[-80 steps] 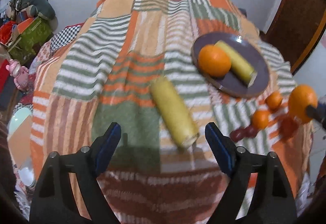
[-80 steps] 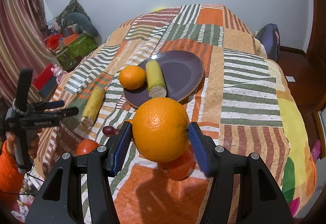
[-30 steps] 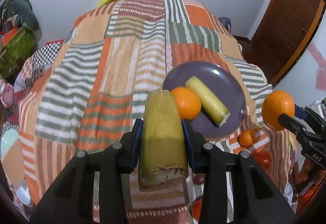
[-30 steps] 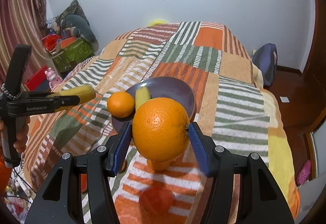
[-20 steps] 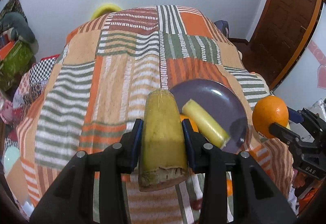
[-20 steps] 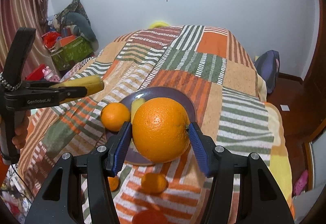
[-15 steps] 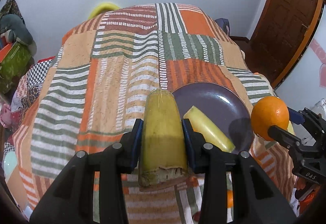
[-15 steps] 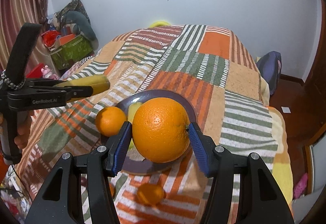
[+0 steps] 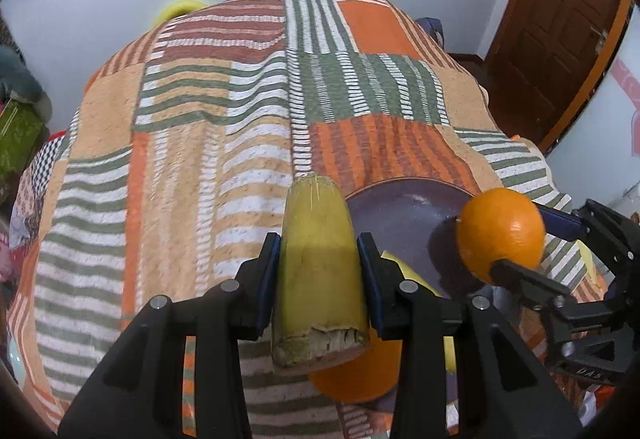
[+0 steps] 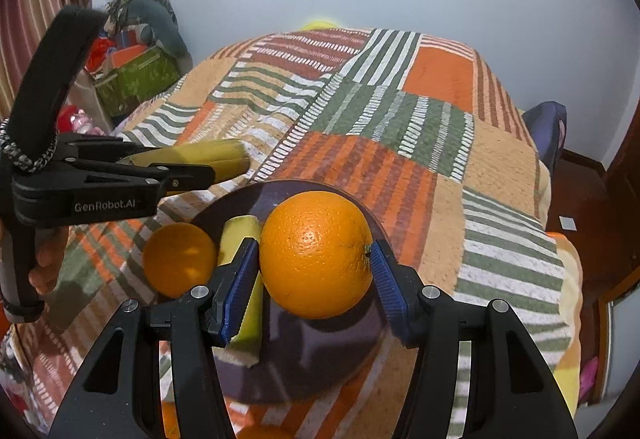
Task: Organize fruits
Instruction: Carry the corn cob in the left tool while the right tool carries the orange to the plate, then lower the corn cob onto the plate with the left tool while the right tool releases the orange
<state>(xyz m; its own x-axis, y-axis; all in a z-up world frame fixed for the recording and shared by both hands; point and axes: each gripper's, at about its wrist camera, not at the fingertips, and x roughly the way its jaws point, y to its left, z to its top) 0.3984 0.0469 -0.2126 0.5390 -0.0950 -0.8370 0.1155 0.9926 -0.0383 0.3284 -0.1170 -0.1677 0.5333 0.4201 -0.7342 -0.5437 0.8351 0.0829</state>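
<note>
The left gripper (image 9: 319, 279) is squeezed tight on a yellow banana piece (image 9: 318, 271). Its long side points straight ahead, past the fingertips. The right gripper (image 10: 314, 275) is closed around a big orange (image 10: 316, 253), just over the purple plate (image 10: 320, 367). A small orange (image 10: 179, 259) and another banana piece (image 10: 240, 239) lie under it, to its left

Black plastic tongs (image 10: 314, 279), blue ribbed pads (image 10: 236, 291), silver screws, white "GenRobot.AI" lettering

My left gripper (image 9: 319, 275) is clamped on a stubby yellow banana piece (image 9: 319, 279) above the round dark purple plate (image 9: 404, 211), right gripper (image 9: 516, 239) squeezing a big orange (image 9: 501, 233) alongside.
</note>
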